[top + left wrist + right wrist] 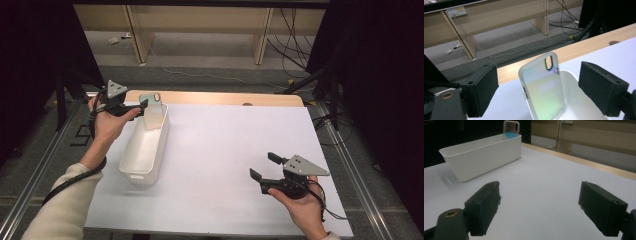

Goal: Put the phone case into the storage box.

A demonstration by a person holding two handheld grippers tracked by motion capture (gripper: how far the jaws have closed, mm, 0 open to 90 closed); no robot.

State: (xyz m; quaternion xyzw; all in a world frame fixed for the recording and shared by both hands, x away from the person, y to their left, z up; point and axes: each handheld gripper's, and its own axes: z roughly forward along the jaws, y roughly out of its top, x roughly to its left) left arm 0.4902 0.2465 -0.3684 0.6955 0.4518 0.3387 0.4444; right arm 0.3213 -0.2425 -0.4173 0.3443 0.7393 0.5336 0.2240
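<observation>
A clear, iridescent phone case (152, 111) (541, 90) stands upright in the far end of a white oblong bin (161, 146) (580, 100), leaning on its end wall. My left gripper (140, 107) hovers at the bin's far left corner, pointing at the case. Its jaws stand wide on either side of the case, and neither pad (484, 90) touches it. At the table's near right, my right gripper (264, 166) (540, 207) is held open over bare tabletop with nothing between its jaws. From there the bin (486, 157) and the case (511, 128) show farther off.
The white tabletop (225, 145) has a wooden strip (215, 97) along its far edge, with a small hole (247, 104) in it. Beyond are grey floor, wooden furniture legs and loose cables. Metal rails run along both sides of the table.
</observation>
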